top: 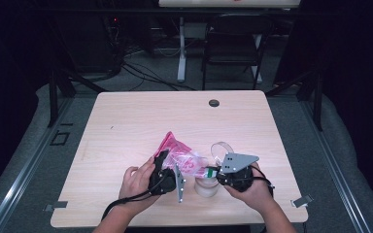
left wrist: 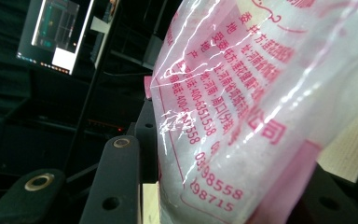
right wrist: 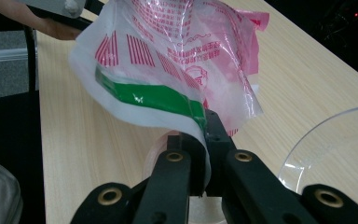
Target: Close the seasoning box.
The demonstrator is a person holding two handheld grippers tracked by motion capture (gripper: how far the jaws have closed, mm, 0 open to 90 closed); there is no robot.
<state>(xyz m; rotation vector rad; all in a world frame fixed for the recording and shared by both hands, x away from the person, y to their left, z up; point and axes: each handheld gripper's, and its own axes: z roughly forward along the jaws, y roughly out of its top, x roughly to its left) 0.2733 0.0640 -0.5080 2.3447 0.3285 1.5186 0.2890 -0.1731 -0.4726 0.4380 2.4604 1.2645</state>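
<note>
Grippers both hold our pink bag [top: 182, 156] near the tabletop's [top: 126, 121] front edge: left gripper [top: 163, 158] half closed, right gripper [top: 209, 171] clamped.

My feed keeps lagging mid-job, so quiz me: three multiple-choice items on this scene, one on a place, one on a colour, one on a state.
1. Where is the cup?
A. between the two grippers, near the table's front edge
B. on the chair
C. at the table's far left corner

2. What colour is the strip along the bag's edge?
A. blue
B. green
C. yellow

3. How is the right gripper?
A. wide open
B. lying on the table
C. shut on the bag

Key: 1 A, the high view shows it between them. 2 B, the right gripper view shows it green. 3 C, its jaws pinch the bag's edge.
</note>
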